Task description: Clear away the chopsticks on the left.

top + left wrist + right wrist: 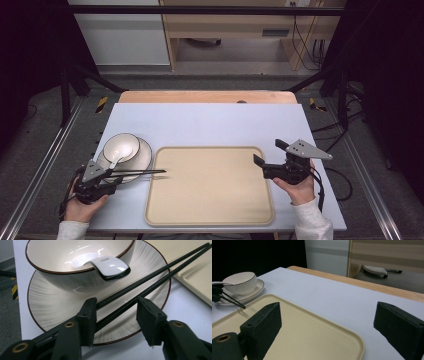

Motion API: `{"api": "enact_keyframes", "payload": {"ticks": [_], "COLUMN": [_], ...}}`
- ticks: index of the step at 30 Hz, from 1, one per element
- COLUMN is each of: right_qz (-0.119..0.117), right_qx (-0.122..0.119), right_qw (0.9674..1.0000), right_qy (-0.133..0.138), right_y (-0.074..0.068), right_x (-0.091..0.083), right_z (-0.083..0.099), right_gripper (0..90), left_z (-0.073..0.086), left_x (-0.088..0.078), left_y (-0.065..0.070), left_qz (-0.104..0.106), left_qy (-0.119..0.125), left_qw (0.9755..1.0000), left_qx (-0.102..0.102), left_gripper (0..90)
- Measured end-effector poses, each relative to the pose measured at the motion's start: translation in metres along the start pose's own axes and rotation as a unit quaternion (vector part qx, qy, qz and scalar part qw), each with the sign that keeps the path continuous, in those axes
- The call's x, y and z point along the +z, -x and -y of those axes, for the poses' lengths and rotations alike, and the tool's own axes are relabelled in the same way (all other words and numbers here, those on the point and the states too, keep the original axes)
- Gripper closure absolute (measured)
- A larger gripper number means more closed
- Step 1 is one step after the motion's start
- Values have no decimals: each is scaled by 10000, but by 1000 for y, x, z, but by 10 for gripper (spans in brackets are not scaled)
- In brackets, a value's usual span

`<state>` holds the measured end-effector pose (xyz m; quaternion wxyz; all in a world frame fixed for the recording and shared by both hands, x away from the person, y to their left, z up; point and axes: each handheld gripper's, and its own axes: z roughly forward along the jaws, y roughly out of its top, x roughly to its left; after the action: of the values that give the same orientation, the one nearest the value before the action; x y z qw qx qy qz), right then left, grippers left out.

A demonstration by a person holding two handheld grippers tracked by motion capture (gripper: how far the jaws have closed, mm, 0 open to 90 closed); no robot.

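A cream bowl (121, 146) with a white spoon (110, 266) in it stands on a ribbed plate (142, 157) at the table's near left. Two black chopsticks (145, 172) lie across the plate's rim, with their tips over the tray's left edge. My left gripper (117, 175) straddles their near ends. In the left gripper view the chopsticks (155, 277) run between the jaws: the left jaw is against one stick and a gap remains at the right jaw. My right gripper (270, 152) hovers open and empty over the beige tray's (210, 185) right edge.
The tray (312, 340) fills the near middle of the pale blue tabletop and carries nothing. A wooden strip (207, 96) runs along the table's far edge. Metal frame rails stand at both sides.
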<state>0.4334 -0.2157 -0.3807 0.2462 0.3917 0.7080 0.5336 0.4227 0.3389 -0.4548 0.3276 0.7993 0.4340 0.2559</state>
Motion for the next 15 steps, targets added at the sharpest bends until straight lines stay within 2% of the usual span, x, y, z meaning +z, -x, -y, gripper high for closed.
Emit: {"api": "enact_keyframes", "payload": {"ticks": [8,15], "right_qz": [6,25], "right_qx": [10,28], "right_qw": [10000,10000], "right_qy": [-16,-24], "right_y": [1,2], "right_x": [0,0], "right_z": [0,1], "right_gripper": [80,80], "left_z": [0,-1], "left_x": [0,-1], "left_y": [0,2], "left_qz": [62,94], "left_qy": [-70,-129], "left_qw": [10000,9999], "left_qx": [-21,-21], "left_gripper": [614,666]}}
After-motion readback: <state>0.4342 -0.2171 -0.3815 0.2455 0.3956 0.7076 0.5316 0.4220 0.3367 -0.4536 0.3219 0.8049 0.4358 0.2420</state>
